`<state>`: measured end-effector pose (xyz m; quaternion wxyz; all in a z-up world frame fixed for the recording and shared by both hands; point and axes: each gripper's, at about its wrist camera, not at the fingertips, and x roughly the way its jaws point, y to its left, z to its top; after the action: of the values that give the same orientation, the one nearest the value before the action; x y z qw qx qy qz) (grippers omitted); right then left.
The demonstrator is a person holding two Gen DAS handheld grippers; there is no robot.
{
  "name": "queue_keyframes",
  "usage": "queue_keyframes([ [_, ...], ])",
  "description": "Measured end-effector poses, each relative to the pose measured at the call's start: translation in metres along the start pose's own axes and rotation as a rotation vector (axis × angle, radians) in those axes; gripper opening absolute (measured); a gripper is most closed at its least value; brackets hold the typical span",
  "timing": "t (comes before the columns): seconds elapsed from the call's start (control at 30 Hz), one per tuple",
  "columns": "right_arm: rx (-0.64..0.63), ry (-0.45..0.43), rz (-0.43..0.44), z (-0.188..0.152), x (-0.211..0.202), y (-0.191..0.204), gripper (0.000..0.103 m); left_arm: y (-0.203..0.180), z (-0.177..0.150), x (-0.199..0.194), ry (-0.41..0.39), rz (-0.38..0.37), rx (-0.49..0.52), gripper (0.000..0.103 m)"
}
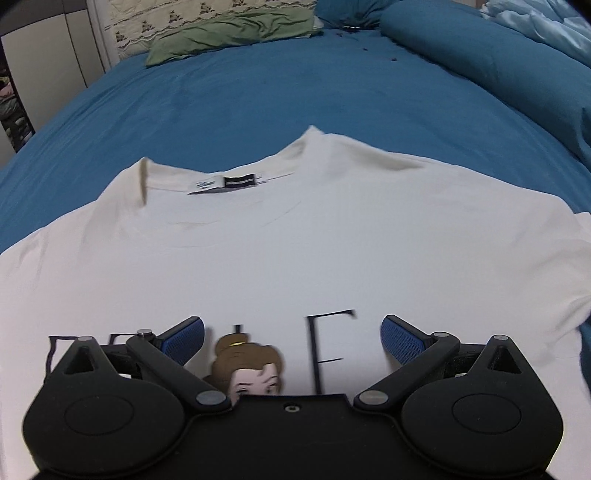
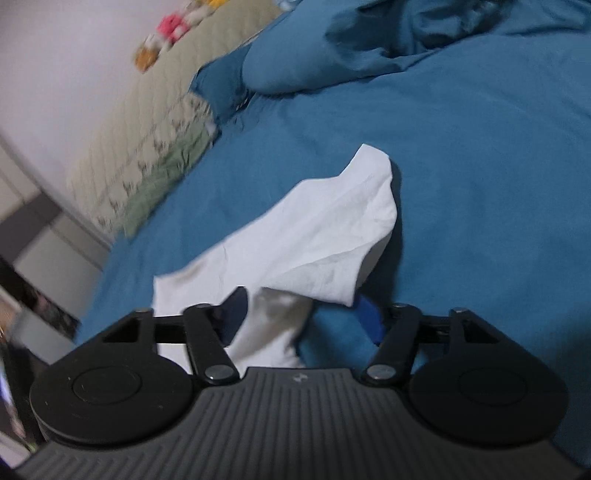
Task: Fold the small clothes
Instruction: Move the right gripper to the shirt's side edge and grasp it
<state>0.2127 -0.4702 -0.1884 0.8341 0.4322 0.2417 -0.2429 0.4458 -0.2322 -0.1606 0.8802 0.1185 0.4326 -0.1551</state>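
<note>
Over the T-shirt (image 1: 258, 240) left gripper (image 1: 291, 332) gapes — right gripper (image 2: 299, 317) seemingly apart round cloth

Blue bed sheet (image 1: 258, 96) — white T-shirt (image 1: 258, 240) spread flat on it, green pillow (image 1: 229, 33), rolled blue duvet (image 1: 480, 55)

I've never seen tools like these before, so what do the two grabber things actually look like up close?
Both are matte black plastic. The left gripper has two round disc-like housings, angled link bars with silver pivot pins, and fingers faced with blue textured pads. The right gripper has the same discs, bars and blue pads, plus a grey ribbed panel at its base. No cables or sleeves are visible.
</note>
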Motion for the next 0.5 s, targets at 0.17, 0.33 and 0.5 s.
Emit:
queue_keyframes([
  [0.17, 0.081, 0.022, -0.017, -0.001, 0.012, 0.000, 0.085, 0.009, -0.004, -0.001, -0.006, 0.009, 0.016, 0.103],
  [0.33, 0.224, -0.027, -0.039, 0.004, 0.011, -0.009, 0.083, 0.022, -0.006, -0.003, -0.001, 0.019, -0.003, 0.103],
  [0.5, 0.199, -0.026, -0.109, 0.009, 0.020, -0.010, 0.039, 0.039, -0.009, 0.000, 0.002, 0.044, -0.003, 0.103],
])
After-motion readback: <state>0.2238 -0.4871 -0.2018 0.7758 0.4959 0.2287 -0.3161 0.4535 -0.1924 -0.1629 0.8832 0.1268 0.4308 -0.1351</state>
